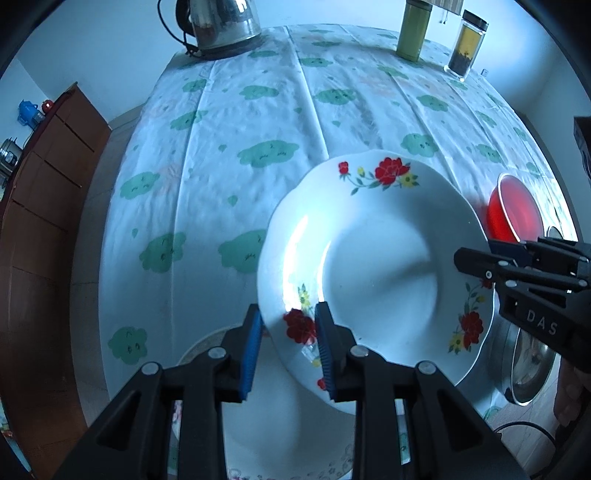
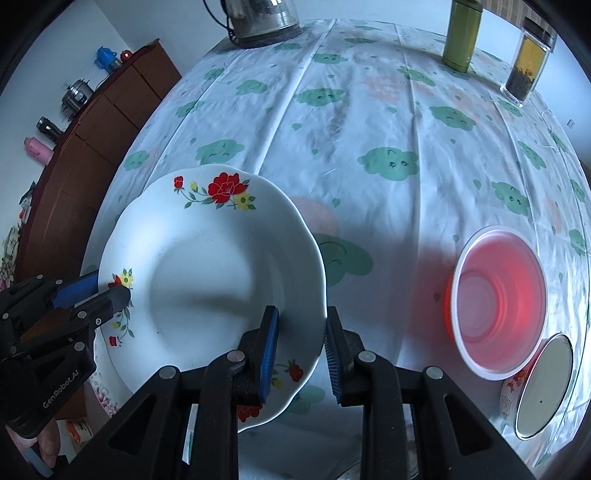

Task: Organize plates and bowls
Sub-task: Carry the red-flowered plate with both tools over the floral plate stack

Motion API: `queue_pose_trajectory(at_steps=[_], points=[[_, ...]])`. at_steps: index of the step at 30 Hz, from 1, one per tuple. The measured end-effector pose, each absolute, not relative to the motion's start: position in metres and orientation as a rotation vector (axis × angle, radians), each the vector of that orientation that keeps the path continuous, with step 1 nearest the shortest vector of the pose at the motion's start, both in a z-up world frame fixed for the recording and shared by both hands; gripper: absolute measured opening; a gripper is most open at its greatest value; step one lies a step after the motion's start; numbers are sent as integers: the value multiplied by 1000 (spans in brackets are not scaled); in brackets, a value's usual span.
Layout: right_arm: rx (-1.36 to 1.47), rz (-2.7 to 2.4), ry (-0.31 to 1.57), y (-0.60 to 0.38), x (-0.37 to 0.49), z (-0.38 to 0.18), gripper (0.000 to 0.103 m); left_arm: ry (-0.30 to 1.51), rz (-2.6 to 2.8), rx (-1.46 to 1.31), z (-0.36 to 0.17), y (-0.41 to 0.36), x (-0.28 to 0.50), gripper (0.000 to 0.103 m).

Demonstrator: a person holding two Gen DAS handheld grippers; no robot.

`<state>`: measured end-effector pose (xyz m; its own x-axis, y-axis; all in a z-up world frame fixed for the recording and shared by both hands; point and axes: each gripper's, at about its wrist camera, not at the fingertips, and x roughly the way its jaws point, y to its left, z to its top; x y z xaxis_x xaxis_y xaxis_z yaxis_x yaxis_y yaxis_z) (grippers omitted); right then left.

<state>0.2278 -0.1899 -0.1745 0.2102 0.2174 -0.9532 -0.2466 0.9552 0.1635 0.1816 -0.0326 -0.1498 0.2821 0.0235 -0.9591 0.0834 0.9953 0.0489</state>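
A white plate with red flowers point(image 1: 380, 266) is held above the table by both grippers. My left gripper point(image 1: 286, 354) is shut on its near-left rim; the rim sits between the blue pads. In the right wrist view the same plate point(image 2: 210, 291) fills the lower left, and my right gripper point(image 2: 301, 362) straddles its right rim with the jaws apart. The left gripper point(image 2: 110, 291) shows at the plate's left rim, and the right gripper point(image 1: 465, 260) reaches in from the right in the left wrist view. A red plastic bowl point(image 2: 498, 302) stands on the table to the right.
A second plate point(image 1: 280, 443) lies under the left gripper. A steel bowl point(image 1: 532, 365) and a flowered bowl with a lid point(image 2: 535, 387) sit near right. A kettle point(image 1: 218, 26), green bottle point(image 1: 412, 33) and tea jar point(image 1: 465, 46) stand at the far edge. A wooden cabinet point(image 1: 44, 192) is left.
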Motion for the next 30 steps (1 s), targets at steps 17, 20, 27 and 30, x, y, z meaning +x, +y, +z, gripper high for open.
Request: queue_pose_trajectory(at_steps=[17,20,27,30], points=[[-55,408,1332,-165,200,-176,27,1312,21,59,-157,-8,147,27],[-60,421,1329,-162,198,-176,27,1322,30,52,-159,-5,141,27],[-76,454,1321,-152,194,-174,27,1330,57,28,-160,5,132,27],[-82,468,1324,-147,191,-175,27,1332,70,16,-159,10,129,27]])
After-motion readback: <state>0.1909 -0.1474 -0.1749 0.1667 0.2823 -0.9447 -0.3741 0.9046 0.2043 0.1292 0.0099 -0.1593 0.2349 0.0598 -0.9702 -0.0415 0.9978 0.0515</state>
